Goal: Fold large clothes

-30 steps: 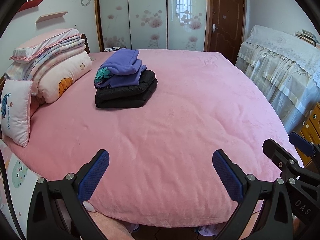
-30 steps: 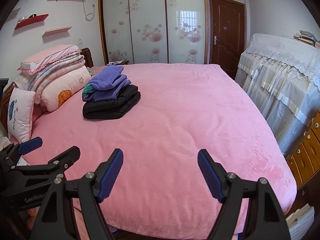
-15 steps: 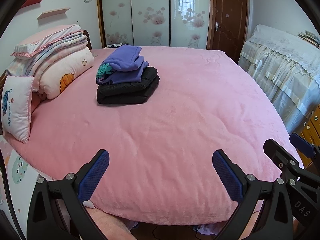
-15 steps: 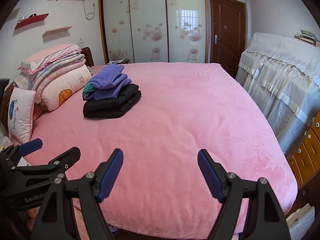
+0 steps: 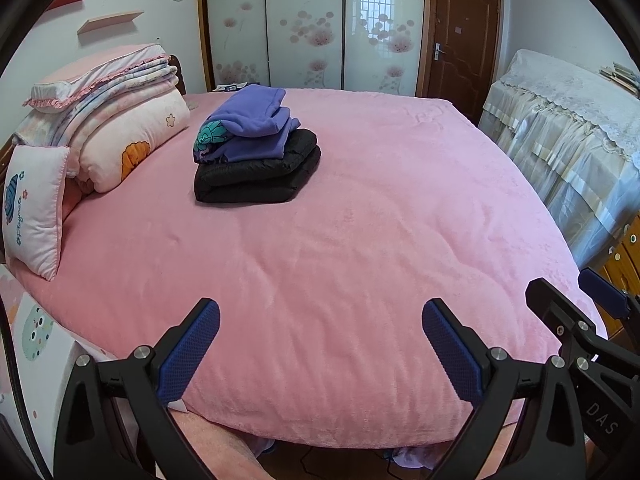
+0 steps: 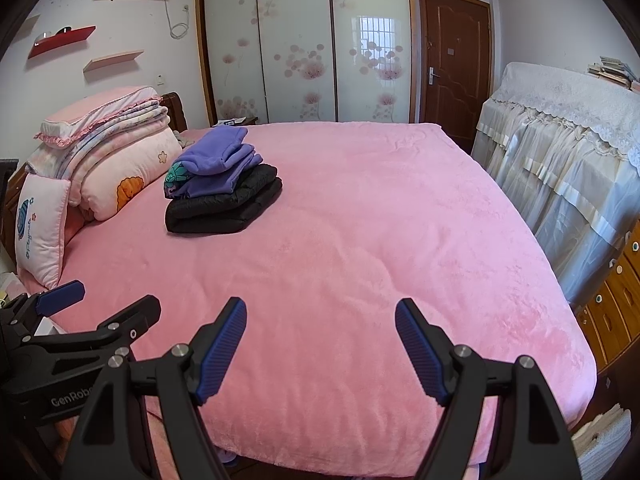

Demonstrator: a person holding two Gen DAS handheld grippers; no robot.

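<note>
Clothes pile (image 5: 256,152): purple fleece on black jacket, folded, beside pillows (image 5: 120,120); soft, light, bulky; best taken by hems; left gripper (image 5: 320,344), right gripper (image 6: 320,344): jaws spread, empty, well short of pile.

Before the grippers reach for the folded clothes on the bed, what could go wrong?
1. The purple garment lies loosely on the black jacket; pulling one could unfold the other.
2. The pile sits far up the pink bed, while the open left gripper and open right gripper hang at the near edge, so a long reach may drag the cover.
</note>
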